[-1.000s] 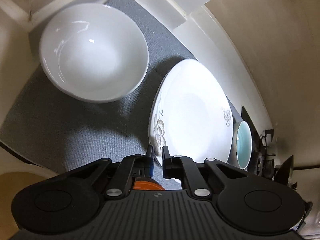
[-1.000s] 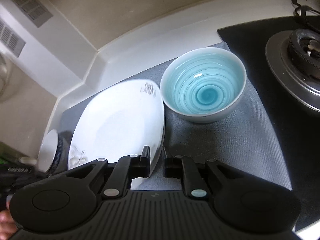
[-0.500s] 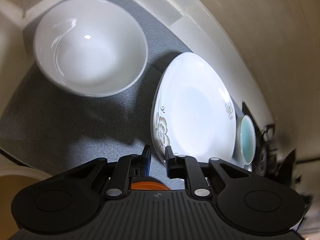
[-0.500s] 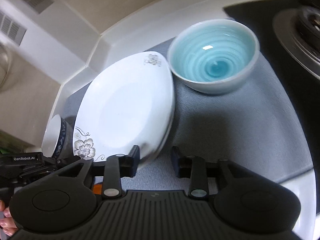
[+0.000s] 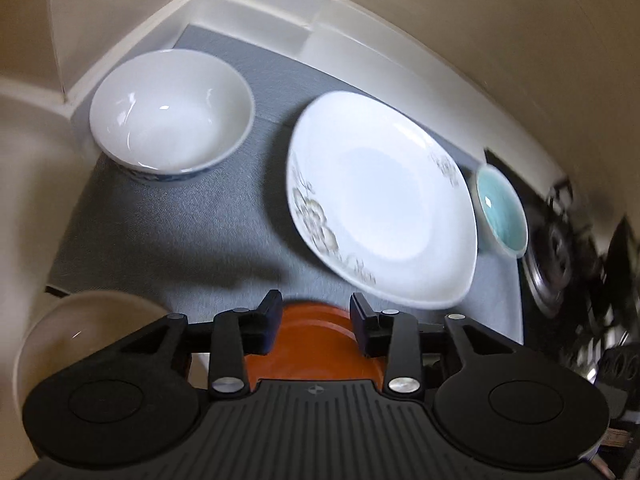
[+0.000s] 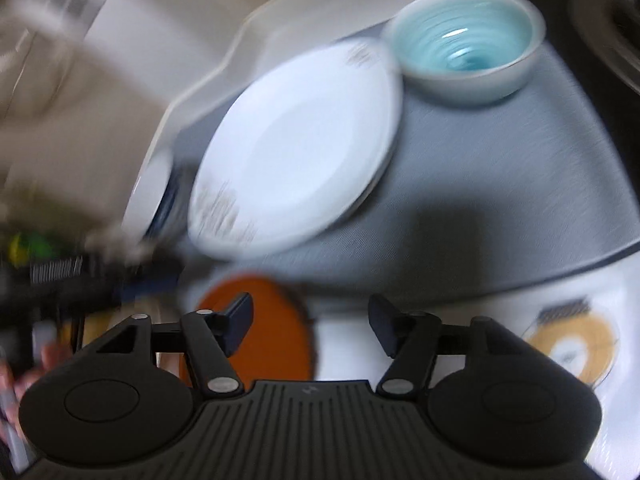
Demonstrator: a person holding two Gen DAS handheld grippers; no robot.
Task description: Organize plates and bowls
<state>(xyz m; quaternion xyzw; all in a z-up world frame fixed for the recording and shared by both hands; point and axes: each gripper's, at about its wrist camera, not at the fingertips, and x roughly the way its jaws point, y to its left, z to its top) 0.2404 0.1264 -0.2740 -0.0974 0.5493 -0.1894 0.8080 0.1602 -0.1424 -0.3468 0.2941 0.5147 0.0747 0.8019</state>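
A white bowl (image 5: 170, 110) with a blue-patterned base, a white plate with flower prints (image 5: 380, 196) and a light blue bowl (image 5: 500, 210) sit in a row on a grey mat (image 5: 180, 248). My left gripper (image 5: 316, 312) is open and empty, back from the mat's front edge over an orange plate (image 5: 316, 344). My right gripper (image 6: 310, 316) is open and empty. In the blurred right wrist view it is in front of the white plate (image 6: 296, 152), with the blue bowl (image 6: 466, 40) behind and the orange plate (image 6: 272, 320) under its left finger.
A pale round dish (image 5: 80, 336) lies at the front left. A gas stove (image 5: 568, 256) stands right of the mat. Walls close the back and left corner. A yellow-ringed item (image 6: 572, 344) lies on the white counter at the right.
Both grippers have pulled back and away from the white plate, and their jaws have opened wider. The orange plate has come into view under them. The right view is motion-blurred.
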